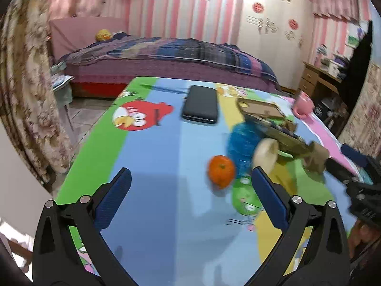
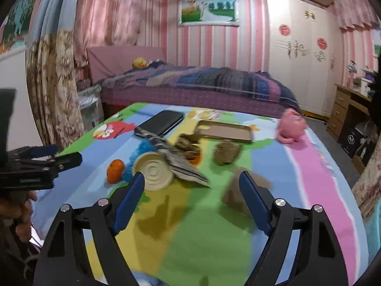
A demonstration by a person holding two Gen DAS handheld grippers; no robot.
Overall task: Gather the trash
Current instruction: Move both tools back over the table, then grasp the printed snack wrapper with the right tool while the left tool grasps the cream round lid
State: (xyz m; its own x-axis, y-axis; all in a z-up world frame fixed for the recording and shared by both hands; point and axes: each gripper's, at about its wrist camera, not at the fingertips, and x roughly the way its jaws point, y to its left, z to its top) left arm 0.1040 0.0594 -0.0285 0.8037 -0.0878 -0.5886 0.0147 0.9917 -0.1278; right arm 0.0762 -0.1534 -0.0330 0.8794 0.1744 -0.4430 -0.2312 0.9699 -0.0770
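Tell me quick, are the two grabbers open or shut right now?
Left hand-held gripper: open, holding nothing, above the table.
Right hand-held gripper: open, holding nothing, near the round lid.

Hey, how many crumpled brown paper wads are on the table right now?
3, as far as the blur allows. One wad sits mid-table below the cardboard tray, another wad beside the magazine, the nearest wad by the right gripper. More may be hidden.
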